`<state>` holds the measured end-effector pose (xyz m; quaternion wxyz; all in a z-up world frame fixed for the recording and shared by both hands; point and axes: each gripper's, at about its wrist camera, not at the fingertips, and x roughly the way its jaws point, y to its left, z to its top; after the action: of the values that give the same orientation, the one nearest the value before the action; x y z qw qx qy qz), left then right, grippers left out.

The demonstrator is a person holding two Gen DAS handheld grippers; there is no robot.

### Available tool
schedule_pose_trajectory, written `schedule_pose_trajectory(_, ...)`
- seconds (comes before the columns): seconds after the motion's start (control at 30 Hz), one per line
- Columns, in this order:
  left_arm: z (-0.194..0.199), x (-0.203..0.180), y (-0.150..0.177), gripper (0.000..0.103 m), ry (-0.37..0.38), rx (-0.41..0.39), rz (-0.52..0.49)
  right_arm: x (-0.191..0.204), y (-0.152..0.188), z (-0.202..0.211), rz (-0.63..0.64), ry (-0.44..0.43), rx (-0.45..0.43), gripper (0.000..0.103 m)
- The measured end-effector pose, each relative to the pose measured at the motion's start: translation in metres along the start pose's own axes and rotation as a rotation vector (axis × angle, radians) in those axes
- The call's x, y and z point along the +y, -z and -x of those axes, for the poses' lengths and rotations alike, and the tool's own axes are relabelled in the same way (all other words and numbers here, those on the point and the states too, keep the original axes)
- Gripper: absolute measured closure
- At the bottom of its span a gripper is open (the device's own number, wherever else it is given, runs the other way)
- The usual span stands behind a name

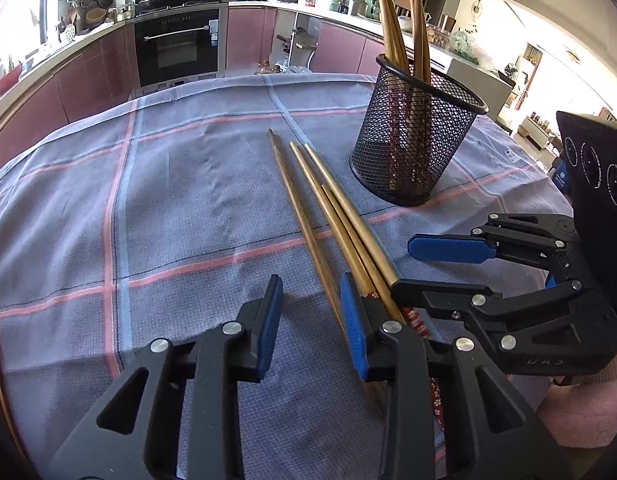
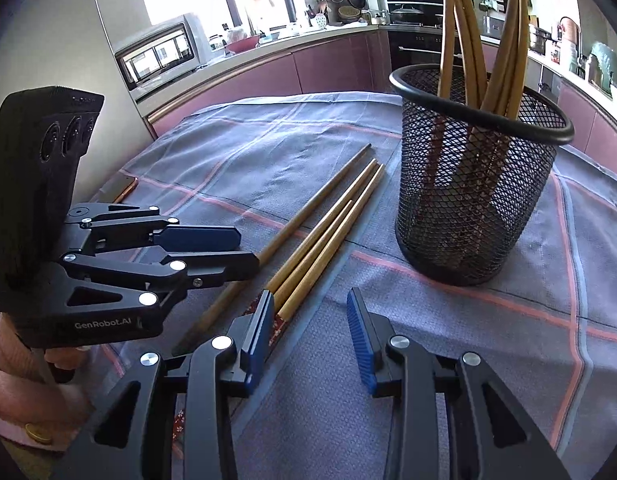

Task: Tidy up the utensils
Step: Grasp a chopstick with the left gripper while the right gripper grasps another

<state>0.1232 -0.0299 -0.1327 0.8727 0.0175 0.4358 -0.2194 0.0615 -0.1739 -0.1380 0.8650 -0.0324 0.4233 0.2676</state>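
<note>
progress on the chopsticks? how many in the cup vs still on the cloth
Partly done. Several chopsticks already stand in the mesh cup; exact count unclear. Four loose chopsticks still lie on the checked cloth. Nothing is in hand: the left gripper and right gripper are both open at the near ends of the loose ones, gripping none yet.

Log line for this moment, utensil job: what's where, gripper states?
left gripper: open | right gripper: open | loose chopsticks: four on cloth | mesh holder: upright, several chopsticks inside
</note>
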Motion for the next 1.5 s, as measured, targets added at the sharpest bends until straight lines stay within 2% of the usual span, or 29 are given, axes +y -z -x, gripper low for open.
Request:
schedule_pose_trajectory(0.47,-0.014,-0.002,-0.013,0.074,-0.014,0.012,-0.015,-0.005,-0.006,-0.006,-0.021,0.026,0.01,0.072)
schedule_pose_trajectory(0.57,-0.017,-0.002,-0.017,0.075,-0.012,0.014,-0.01,-0.005,-0.009,-0.01,-0.026,0.039,0.004,0.076)
schedule_pose_trajectory(0.77,-0.018,-0.005,-0.017,0.092,-0.013,0.012,0.013,-0.016,-0.007,-0.009,-0.092,0.016,-0.009,0.09)
schedule_pose_trajectory(0.83,-0.018,-0.006,-0.015,0.093,-0.014,0.006,0.025,-0.021,-0.005,-0.008,-0.119,-0.002,-0.014,0.095)
schedule_pose_trajectory(1.13,-0.005,-0.003,-0.006,0.095,-0.019,-0.017,0.078,-0.036,0.004,0.009,-0.198,-0.055,-0.067,0.097)
schedule_pose_trajectory(1.33,0.006,-0.005,0.007,0.095,0.027,-0.005,0.058,-0.029,0.006,0.014,-0.151,-0.093,-0.056,0.097)
schedule_pose_trajectory(1.5,0.01,-0.008,0.019,0.095,0.036,0.02,0.041,-0.019,0.007,0.011,-0.111,-0.085,-0.02,0.097)
